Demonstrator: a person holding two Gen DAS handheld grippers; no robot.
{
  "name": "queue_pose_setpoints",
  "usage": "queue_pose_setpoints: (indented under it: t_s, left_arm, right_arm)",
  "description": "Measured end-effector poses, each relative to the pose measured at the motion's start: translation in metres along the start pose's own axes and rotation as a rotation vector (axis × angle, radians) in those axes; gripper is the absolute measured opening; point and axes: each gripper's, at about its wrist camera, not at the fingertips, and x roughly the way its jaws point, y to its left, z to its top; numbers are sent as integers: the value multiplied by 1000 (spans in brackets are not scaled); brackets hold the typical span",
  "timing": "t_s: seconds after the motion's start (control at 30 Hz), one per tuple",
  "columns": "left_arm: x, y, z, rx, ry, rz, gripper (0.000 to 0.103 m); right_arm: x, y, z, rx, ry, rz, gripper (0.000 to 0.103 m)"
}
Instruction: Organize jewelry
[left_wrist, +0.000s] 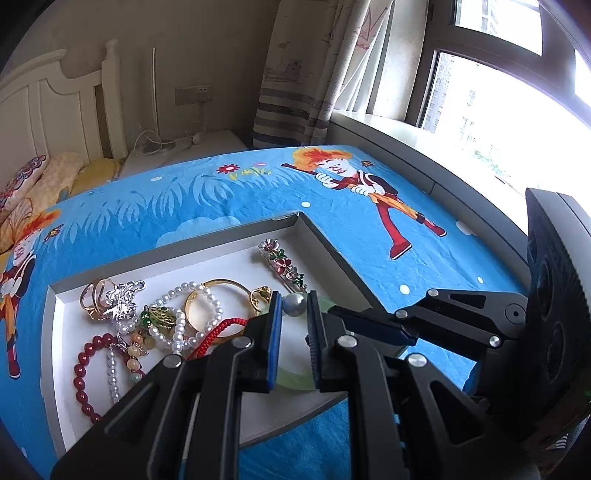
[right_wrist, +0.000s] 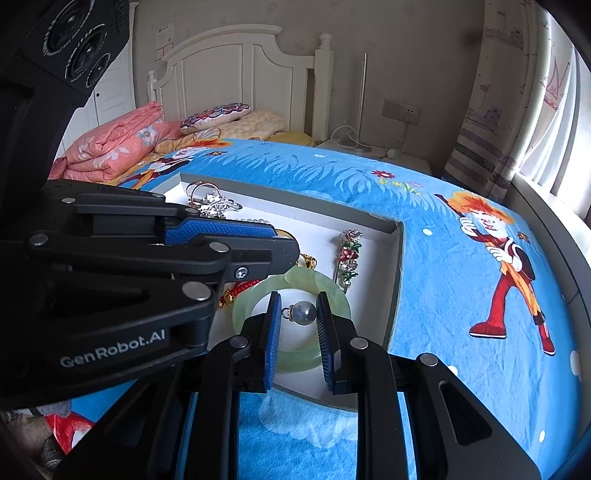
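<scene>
A white tray (left_wrist: 59, 332) on the blue bed holds jewelry: a grey pearl pendant (left_wrist: 294, 304), a pale green jade bangle (right_wrist: 334, 291), a gold bangle (left_wrist: 221, 284), a white pearl bracelet (left_wrist: 177, 328), a red bead bracelet (left_wrist: 79, 373), rings (left_wrist: 96, 295) and a flower brooch (left_wrist: 282, 264). My left gripper (left_wrist: 293, 306) is open, its jaws on either side of the pearl pendant. My right gripper (right_wrist: 298, 312) is open, with the same pearl pendant (right_wrist: 304, 312) between its pads, over the jade bangle. The left gripper's fingers (right_wrist: 221, 229) reach in from the left.
The tray sits on a blue cartoon bedsheet (left_wrist: 369, 236). A folded pink quilt (right_wrist: 114, 144) and pillows (right_wrist: 216, 114) lie by the white headboard (right_wrist: 236, 70). A nightstand with cables (left_wrist: 177, 147), a curtain (left_wrist: 303, 74) and a window (left_wrist: 498, 110) lie beyond the bed.
</scene>
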Motion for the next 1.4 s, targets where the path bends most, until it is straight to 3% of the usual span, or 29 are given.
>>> queue_pose_setpoints:
  t_s: [0.03, 0.1, 0.17, 0.2, 0.23, 0.27, 0.37, 0.5, 0.63, 0.8, 0.93, 1.13, 1.27, 1.4]
  left_arm:
    - [0, 0, 0, 3, -2, 5, 15]
    - [0, -1, 0, 12, -13, 31, 29]
    - [-2, -2, -2, 17, -36, 61, 55]
    - [-4, -1, -2, 16, -48, 72, 57]
    - [-5, -1, -3, 15, -54, 80, 59]
    - [-6, 0, -3, 14, -56, 83, 59]
    - [-9, 3, -4, 18, -64, 104, 64]
    - [-13, 8, -6, 15, -82, 126, 68]
    - [-18, 12, -7, 6, -99, 146, 73]
    - [-34, 15, -10, 11, -157, 210, 89]
    - [-62, 21, -18, -9, -235, 260, 101]
    - [-93, 43, -44, -96, -296, 332, 100]
    - [-94, 59, -66, -149, -255, 334, 100]
    - [-89, 77, -89, -211, -204, 307, 101]
  right_arm:
    - [0, 0, 0, 0, 0, 1, 21]
    - [0, 0, 0, 6, 1, 3, 21]
    - [0, -2, 0, 17, 4, 4, 28]
    - [0, -3, 0, 23, 5, 4, 40]
    - [-1, -3, -1, 27, 3, 3, 50]
    - [-2, -3, -1, 29, -2, 2, 52]
    - [-3, -1, -2, 29, 0, 0, 55]
    - [-4, -1, -2, 31, -9, -2, 70]
    - [-5, -1, -3, 43, -13, -2, 75]
    - [-11, -3, -5, 79, -29, -2, 85]
    - [-21, -9, -9, 184, -57, -8, 86]
    - [-32, -11, -18, 333, -80, -56, 86]
    - [-36, 0, -23, 355, -87, -100, 86]
    - [-41, 22, -25, 265, -104, -98, 86]
